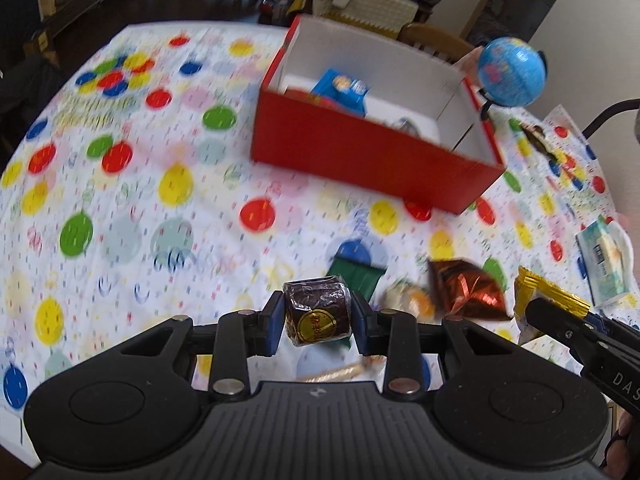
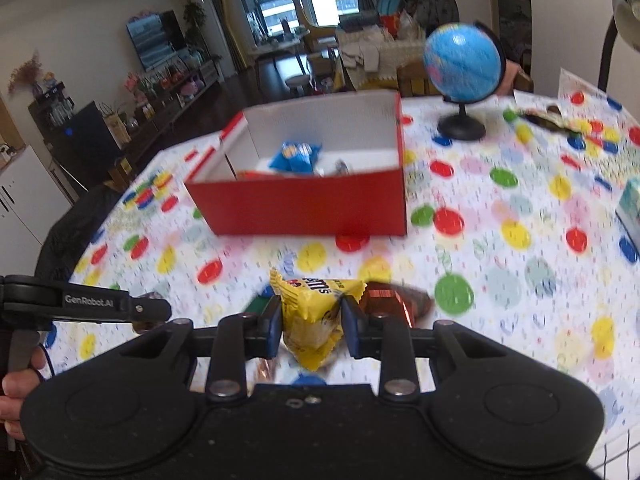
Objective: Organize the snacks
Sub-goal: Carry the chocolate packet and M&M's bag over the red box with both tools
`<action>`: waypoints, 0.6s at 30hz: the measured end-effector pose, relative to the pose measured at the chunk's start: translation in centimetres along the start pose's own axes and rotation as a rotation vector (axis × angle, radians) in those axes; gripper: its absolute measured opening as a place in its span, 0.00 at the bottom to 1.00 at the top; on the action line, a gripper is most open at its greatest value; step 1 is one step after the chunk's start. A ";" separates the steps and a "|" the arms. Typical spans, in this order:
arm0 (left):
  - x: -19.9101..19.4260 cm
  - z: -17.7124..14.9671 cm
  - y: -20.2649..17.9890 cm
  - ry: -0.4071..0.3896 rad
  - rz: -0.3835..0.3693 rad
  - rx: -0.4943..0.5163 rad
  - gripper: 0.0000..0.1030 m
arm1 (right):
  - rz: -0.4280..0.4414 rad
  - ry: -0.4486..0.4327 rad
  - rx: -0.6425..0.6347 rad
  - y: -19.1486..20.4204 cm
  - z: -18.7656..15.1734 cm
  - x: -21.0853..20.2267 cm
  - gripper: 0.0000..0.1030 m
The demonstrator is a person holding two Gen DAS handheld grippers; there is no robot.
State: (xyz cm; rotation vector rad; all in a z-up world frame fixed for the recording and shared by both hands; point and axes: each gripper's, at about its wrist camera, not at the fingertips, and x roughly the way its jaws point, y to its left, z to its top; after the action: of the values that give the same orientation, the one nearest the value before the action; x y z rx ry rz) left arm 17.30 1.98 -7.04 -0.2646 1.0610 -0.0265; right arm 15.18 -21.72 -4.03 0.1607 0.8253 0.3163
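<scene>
Closest to the left wrist camera, the left gripper (image 1: 319, 316) has its blue-padded jaws closed on a small dark brown wrapped cake (image 1: 318, 312) with a round gold label. It is pinched across its sides and appears lifted clear of the table. Its film wrapper looks slick and the cake inside probably soft, so a light squeeze across the middle seems wise.

Closest to the right wrist camera, the right gripper (image 2: 310, 322) has its jaws closed on a yellow M&M's packet (image 2: 314, 312). The bag is crumpled at the pinch, which suggests something light, limp and loosely filled. Gripping the body rather than a crimped end looks the surer hold.

Just beyond the grippers, more snacks lie on the spotted tablecloth (image 1: 120, 208): a copper-brown foil-wrapped sweet (image 1: 466, 290), a dark green packet (image 1: 356, 270), and a blurred pale round snack (image 1: 406, 300) between them. A tissue pack (image 1: 606, 262) sits nearer the right edge of the table.

Farther off stands an open red cardboard box (image 2: 304, 204) with a white interior. A blue snack bag (image 2: 296, 156) already lies inside, with other items too hidden to name. Both held snacks likely belong there.

Beside the box's far right corner stands a small blue globe (image 2: 464, 68) on a black stand. Behind the table is a blurred living room.
</scene>
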 end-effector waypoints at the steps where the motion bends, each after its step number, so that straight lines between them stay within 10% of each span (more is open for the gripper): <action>1: -0.2 0.4 -0.2 -0.010 0.000 0.006 0.33 | 0.002 -0.010 -0.001 0.1 0.4 -0.2 0.28; 18: -0.6 8.6 -3.7 -0.126 -0.005 0.132 0.33 | -0.024 -0.134 -0.063 1.3 8.2 0.5 0.28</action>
State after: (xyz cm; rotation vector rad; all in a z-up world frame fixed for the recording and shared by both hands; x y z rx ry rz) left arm 24.80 0.24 -1.70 -0.1475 0.9289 -0.0829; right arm 21.31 -20.47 1.47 0.1113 0.6834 0.3054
